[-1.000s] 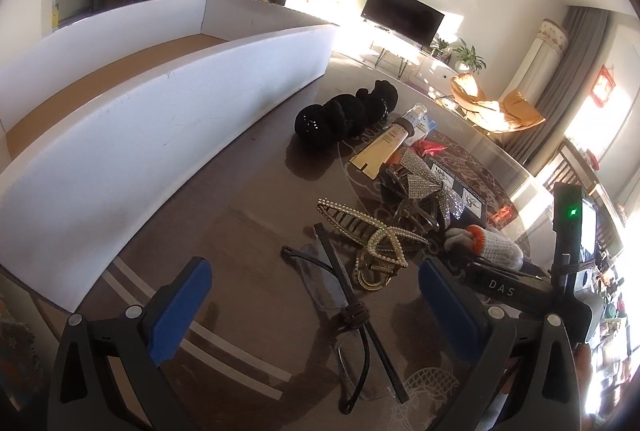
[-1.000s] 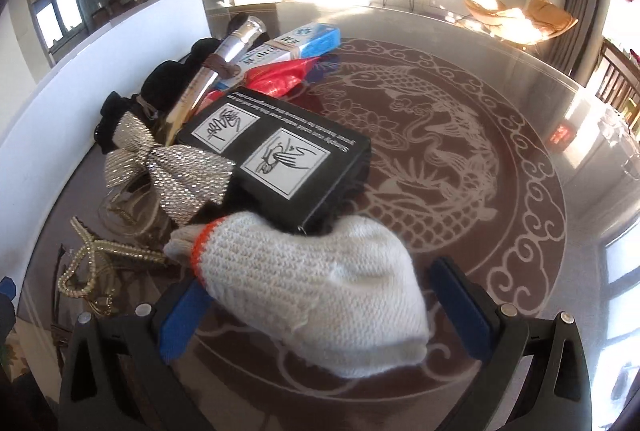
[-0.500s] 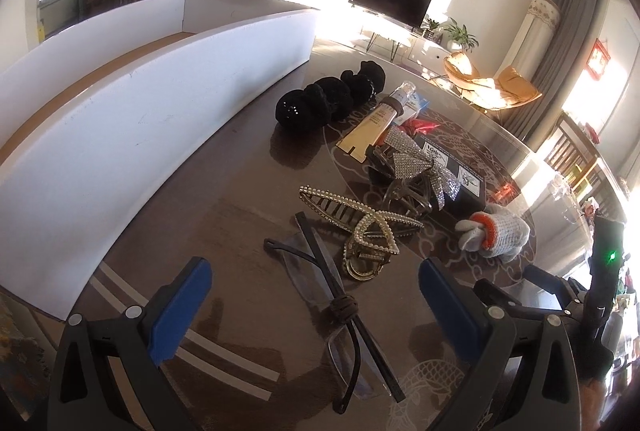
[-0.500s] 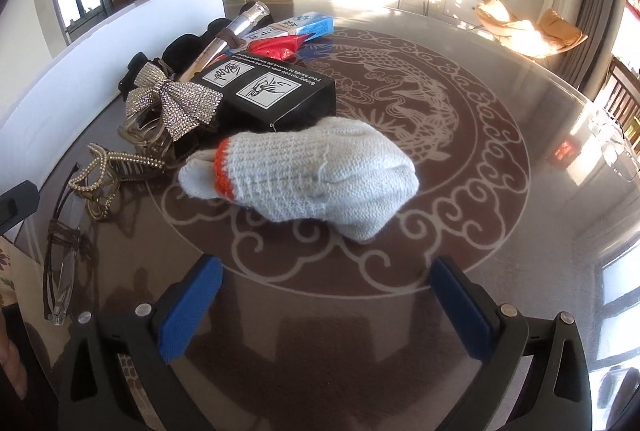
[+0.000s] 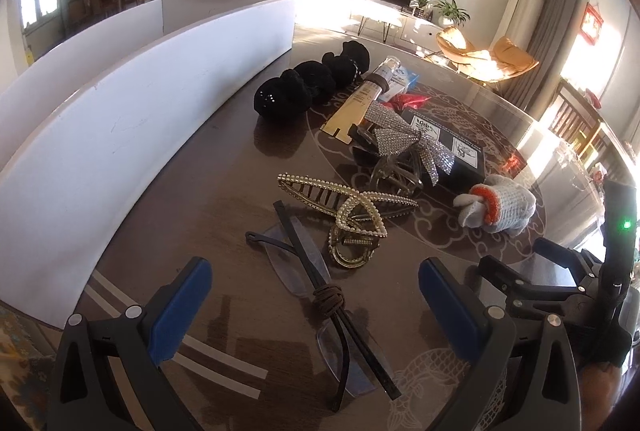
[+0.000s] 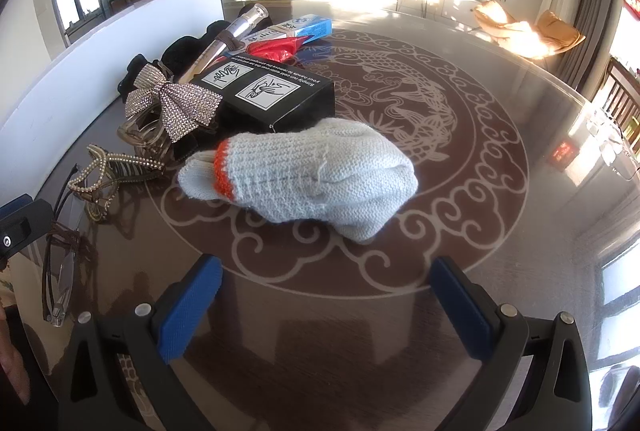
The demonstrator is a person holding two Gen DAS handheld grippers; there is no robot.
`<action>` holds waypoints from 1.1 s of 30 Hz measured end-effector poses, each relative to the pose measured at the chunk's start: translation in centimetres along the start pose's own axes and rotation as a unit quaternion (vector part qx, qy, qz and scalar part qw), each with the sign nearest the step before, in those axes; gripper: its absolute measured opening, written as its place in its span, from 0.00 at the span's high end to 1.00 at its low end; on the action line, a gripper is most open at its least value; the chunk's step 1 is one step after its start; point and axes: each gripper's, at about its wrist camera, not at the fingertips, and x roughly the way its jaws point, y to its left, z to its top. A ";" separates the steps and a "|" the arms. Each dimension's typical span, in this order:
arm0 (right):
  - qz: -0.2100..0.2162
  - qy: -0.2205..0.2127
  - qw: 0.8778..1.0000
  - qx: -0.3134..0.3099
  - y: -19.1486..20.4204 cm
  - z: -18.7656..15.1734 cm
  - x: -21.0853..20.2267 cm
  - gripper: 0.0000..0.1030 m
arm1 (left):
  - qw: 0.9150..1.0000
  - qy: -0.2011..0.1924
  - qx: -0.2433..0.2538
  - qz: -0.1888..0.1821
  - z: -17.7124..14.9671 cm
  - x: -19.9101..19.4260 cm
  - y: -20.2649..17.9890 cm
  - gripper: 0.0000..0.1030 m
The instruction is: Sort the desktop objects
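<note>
A rolled white knit glove (image 6: 308, 173) with an orange cuff lies on the dark table, just ahead of my open right gripper (image 6: 324, 307), not touching it. In the left wrist view the glove (image 5: 498, 207) sits at the right. My left gripper (image 5: 316, 303) is open above folded glasses (image 5: 320, 295) tied with a brown cord. Beyond them lie a pearl hair claw (image 5: 352, 211), a rhinestone bow clip (image 5: 404, 143), a black box (image 6: 268, 93), a gold tube (image 5: 360, 99) and black scrunchies (image 5: 308, 83). The right gripper's body (image 5: 560, 291) shows at the right.
A long white box wall (image 5: 132, 119) runs along the table's left side. A blue carton (image 6: 304, 27) and a red wrapper (image 6: 280, 47) lie behind the black box. The table's glass edge (image 6: 592, 167) curves round on the right.
My right gripper has drawn back from the glove, which now lies free ahead of the fingers. The left view has shifted slightly back and to the left of the pile.
</note>
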 end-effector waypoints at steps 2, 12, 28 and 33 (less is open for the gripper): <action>0.000 0.000 1.000 0.000 0.0 0.0 0.0 0.00 | 1.000 0.001 0.014 0.002 -0.1 0.1 -0.6 0.00; 0.000 0.000 1.000 0.000 0.0 0.0 0.1 0.00 | 1.000 0.001 0.014 -0.014 0.0 0.2 -0.6 0.00; 0.000 0.000 1.000 0.000 -0.1 0.0 0.1 0.00 | 0.999 0.002 0.036 -0.041 0.0 0.3 -1.8 0.00; 0.000 0.000 1.000 0.000 -0.1 0.0 0.1 0.00 | 0.998 0.004 0.050 -0.048 0.0 0.5 -2.5 0.00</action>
